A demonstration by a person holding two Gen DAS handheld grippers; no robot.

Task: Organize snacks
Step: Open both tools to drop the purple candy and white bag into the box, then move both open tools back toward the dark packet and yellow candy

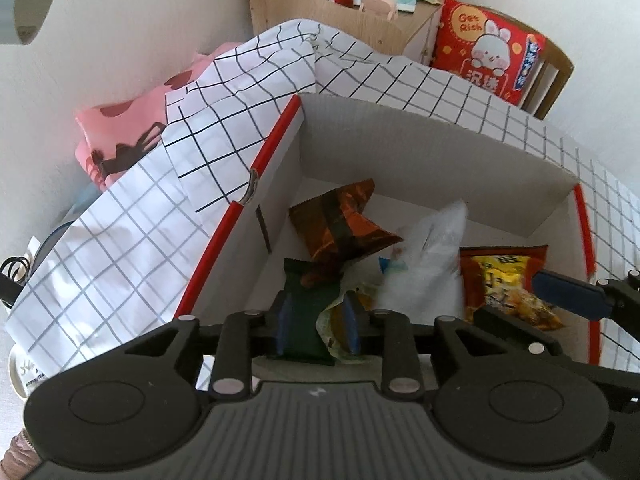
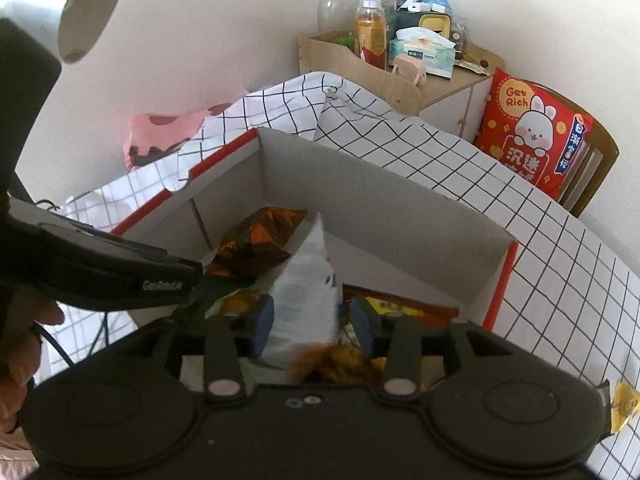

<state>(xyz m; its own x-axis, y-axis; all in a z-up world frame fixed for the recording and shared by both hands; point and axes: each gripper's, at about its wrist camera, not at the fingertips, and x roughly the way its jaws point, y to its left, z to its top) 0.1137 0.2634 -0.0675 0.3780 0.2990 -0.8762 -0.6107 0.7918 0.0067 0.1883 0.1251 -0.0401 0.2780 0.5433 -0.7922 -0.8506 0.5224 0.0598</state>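
- Clearly, one white cardboard box with red edges (image 1: 420, 136) sits on the grid-patterned white cloth (image 1: 120, 240) and holds about five snack packets.
- One white plastic snack bag (image 2: 308, 280) stands between the right gripper (image 2: 312, 322)'s released jaws; it looks ready to topple.
- One dark green packet (image 1: 300, 312) lies between the left gripper (image 1: 318, 316)'s parted jaws; closing could catch the neighbouring wrapper.

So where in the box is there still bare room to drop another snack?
The box has bare floor along its far wall, right of the brown-orange packet and behind the white packet. The near half is crowded: green packet, white packet and yellow-orange packet lie close together under both tools.
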